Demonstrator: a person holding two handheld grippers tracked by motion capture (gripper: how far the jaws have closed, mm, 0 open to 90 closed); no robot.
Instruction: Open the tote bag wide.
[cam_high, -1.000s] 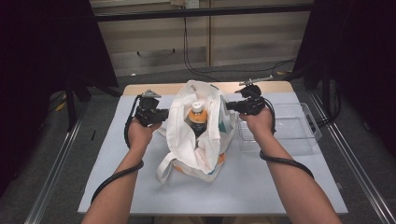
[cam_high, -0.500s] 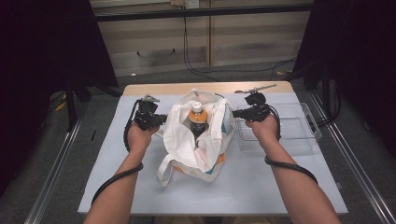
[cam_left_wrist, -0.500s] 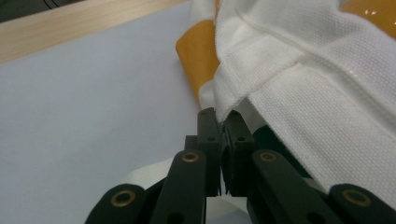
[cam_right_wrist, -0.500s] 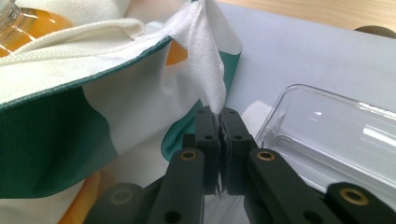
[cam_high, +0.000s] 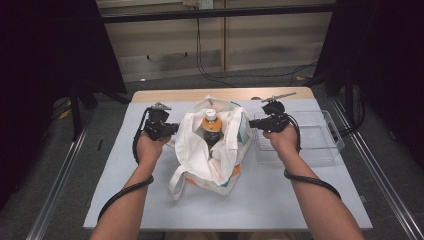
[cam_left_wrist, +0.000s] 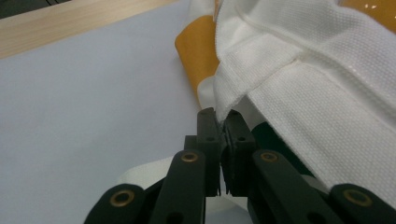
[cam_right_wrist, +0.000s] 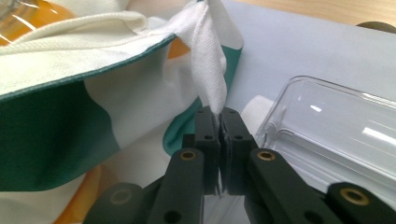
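High view: grey table (cam_high: 125, 200), dark room

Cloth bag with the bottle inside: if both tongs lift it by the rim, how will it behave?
The cloth bag is probably floppy: its fabric folds and drapes where the left tongs and right tongs pinch it. Its rim would likely stretch taut while the body sags. The bottle stands loose inside, so it may tip or shift the load.

One cloth bag (cam_high: 212, 150), one bottle (cam_high: 212, 129), one clear tray (cam_high: 320, 145) and two grippers.
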